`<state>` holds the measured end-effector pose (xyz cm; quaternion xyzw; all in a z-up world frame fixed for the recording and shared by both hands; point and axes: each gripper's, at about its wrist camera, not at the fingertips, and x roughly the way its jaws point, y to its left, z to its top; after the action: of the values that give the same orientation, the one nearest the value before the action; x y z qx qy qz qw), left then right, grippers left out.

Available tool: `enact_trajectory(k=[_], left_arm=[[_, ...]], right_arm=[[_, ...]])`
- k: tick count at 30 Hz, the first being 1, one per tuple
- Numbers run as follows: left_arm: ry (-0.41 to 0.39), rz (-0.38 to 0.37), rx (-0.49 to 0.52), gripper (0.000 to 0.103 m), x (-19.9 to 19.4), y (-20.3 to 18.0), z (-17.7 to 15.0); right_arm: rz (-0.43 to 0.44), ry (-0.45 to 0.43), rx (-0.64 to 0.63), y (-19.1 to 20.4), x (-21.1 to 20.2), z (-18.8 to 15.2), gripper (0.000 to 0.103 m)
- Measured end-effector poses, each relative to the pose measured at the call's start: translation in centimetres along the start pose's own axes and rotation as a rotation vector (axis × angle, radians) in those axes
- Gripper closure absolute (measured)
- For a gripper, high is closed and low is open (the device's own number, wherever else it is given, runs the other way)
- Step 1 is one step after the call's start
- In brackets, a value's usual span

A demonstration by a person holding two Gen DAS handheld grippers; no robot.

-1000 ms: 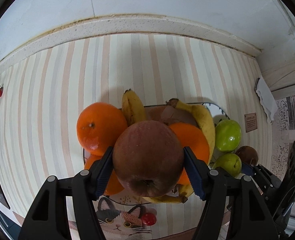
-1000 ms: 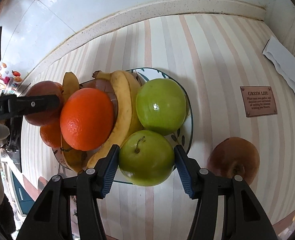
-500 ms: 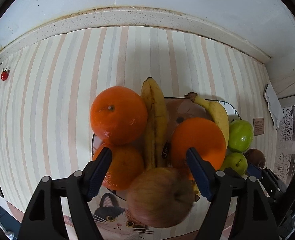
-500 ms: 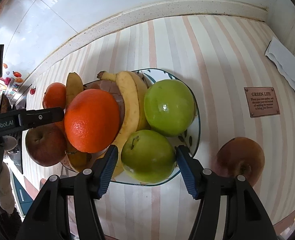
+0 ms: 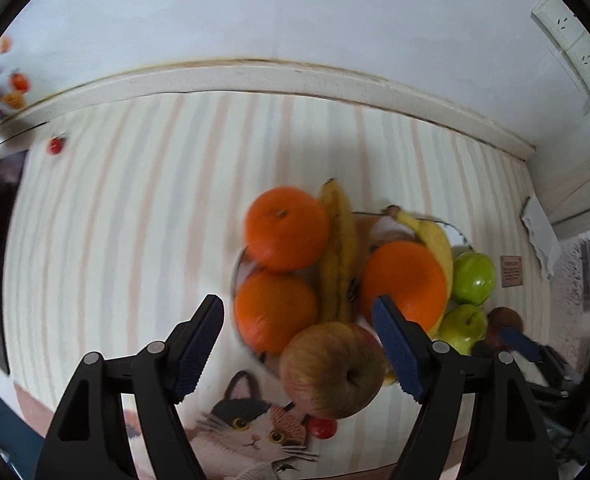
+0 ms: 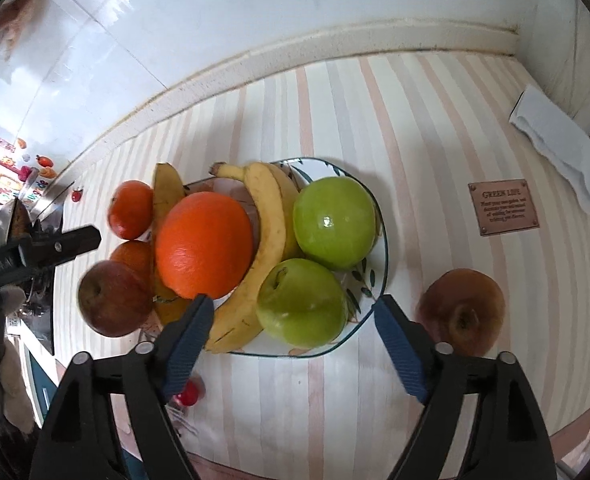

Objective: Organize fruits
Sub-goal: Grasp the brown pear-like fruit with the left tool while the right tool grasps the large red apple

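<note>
- Your left gripper (image 5: 297,342) stands with its jaws wide apart and nothing between the pads; it fills the bottom of the left wrist view.
- Your right gripper (image 6: 291,340) is likewise spread apart at the bottom of its view, holding nothing.
- The red apple (image 5: 333,369) lies low and centre in the left view, at the near rim of the plate (image 6: 381,280); whether it rests on the plate or on the cloth just beside it cannot be told.
- The plate, centre of the right view, holds a small green apple (image 6: 302,303) nearest you, a large green apple (image 6: 335,222) behind it, two bananas (image 6: 269,236) curving through the middle, and a large orange (image 6: 203,245) on the left.
- Two smaller oranges (image 6: 131,210) and a third banana (image 6: 167,188) sit at the plate's left side; the lower orange is partly hidden by the large one.
- A brown apple (image 6: 461,312) lies off the plate on the cloth, lower right of the right view, near the plate but apart from it.
- The left view is blurred; the plate's pattern there cannot be made out.
- The striped tablecloth (image 6: 415,120) covers the counter; a cat print (image 5: 255,424) shows at the bottom of the left view.
- A small brown label (image 6: 503,207) sits at right, with a white folded cloth (image 6: 559,148) above it.
- A white tiled wall (image 6: 255,8) closes the top of the frame.
</note>
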<state>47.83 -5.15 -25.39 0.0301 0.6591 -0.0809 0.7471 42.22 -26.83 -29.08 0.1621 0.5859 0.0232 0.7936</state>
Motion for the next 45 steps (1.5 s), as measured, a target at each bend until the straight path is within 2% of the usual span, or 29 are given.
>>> enact_trajectory(k=[4, 6, 7, 9, 12, 13, 16, 17, 18, 19, 21, 24, 28, 29, 30, 32, 34, 35, 36, 40, 42, 45], left_arm=[[-0.041, 0.094, 0.009, 0.027, 1.2, 0.5, -5.5], [-0.002, 0.109, 0.0, 0.029, 3.1, 0.7, -7.6], [0.034, 0.111, 0.001, 0.038, 4.4, 0.6, -8.3], [0.057, 0.135, -0.011, 0.045, 5.8, 0.8, -9.1], [0.096, 0.117, -0.04, 0.071, 7.4, 1.8, -9.7], [0.109, 0.105, -0.049, 0.072, 7.7, 2.2, -9.9], [0.115, 0.011, -0.094, 0.072, 5.6, 3.9, -9.6], [0.088, -0.038, -0.136, 0.071, 3.6, 5.0, -9.5], [0.051, -0.075, -0.158, 0.066, 1.7, 6.1, -9.7], [0.027, -0.084, -0.161, 0.052, 0.0, 7.0, -9.9], [-0.01, -0.036, -0.176, 0.031, -2.5, 9.0, -11.4], [0.093, -0.025, -0.177, 0.03, -2.0, 9.4, -14.5], [0.374, -0.032, -0.195, 0.031, 4.6, 7.5, -19.6], [0.408, -0.059, -0.21, 0.033, 5.8, 7.0, -20.3], [0.387, -0.054, -0.185, 0.028, 6.2, 6.0, -20.9], [0.387, -0.028, -0.143, 0.028, 7.0, 4.6, -21.0], [0.339, -0.063, -0.18, 0.028, 7.1, 4.6, -20.5], [0.341, -0.083, -0.201, 0.029, 7.4, 4.8, -20.1], [0.335, -0.118, -0.228, 0.039, 7.5, 5.3, -19.5], [0.262, -0.219, -0.34, 0.039, 6.8, 7.3, -16.9], [0.22, -0.218, -0.356, 0.039, 6.4, 7.7, -16.0], [0.211, -0.206, -0.353, 0.038, 6.4, 7.7, -15.6]], right_arm=[[0.013, -0.013, -0.013, 0.7, -1.2, -1.2, 0.016], [0.011, -0.013, -0.018, 0.9, -1.4, -1.8, 0.016], [0.01, -0.011, -0.021, 0.9, -1.5, -1.9, 0.016], [0.003, -0.007, -0.028, 0.8, -1.5, -2.2, 0.016], [-0.002, -0.005, -0.038, 0.7, -1.6, -2.4, 0.016], [-0.002, -0.005, -0.046, 0.8, -1.7, -2.5, 0.016], [0.005, 0.004, -0.07, 1.1, -2.1, -3.1, 0.016], [0.012, 0.006, -0.076, 1.2, -2.3, -3.6, 0.016], [0.026, 0.005, -0.084, 1.4, -2.6, -4.2, 0.016], [0.036, 0.006, -0.094, 1.5, -2.9, -4.8, 0.016], [0.051, 0.02, -0.099, 1.6, -2.8, -5.8, 0.014], [0.081, 0.067, -0.096, 1.6, -2.0, -7.2, 0.014], [0.105, 0.117, -0.091, 1.5, -0.8, -7.9, 0.014], [0.105, 0.12, -0.094, 1.6, -0.7, -7.9, 0.014], [0.109, 0.116, -0.097, 1.7, -0.8, -7.8, 0.014], [0.113, 0.075, -0.133, 2.1, -1.5, -7.5, 0.014], [0.12, 0.038, -0.159, 2.4, -1.9, -7.1, 0.014], [0.123, 0.032, -0.159, 2.5, -2.0, -6.9, 0.014], [0.129, 0.037, -0.153, 2.4, -1.8, -6.8, 0.014], [0.176, 0.049, -0.136, 2.2, -1.9, -6.3, 0.014], [0.188, 0.054, -0.125, 2.1, -1.5, -6.2, 0.014], [0.214, 0.082, -0.103, 2.2, -0.6, -6.2, 0.014]])
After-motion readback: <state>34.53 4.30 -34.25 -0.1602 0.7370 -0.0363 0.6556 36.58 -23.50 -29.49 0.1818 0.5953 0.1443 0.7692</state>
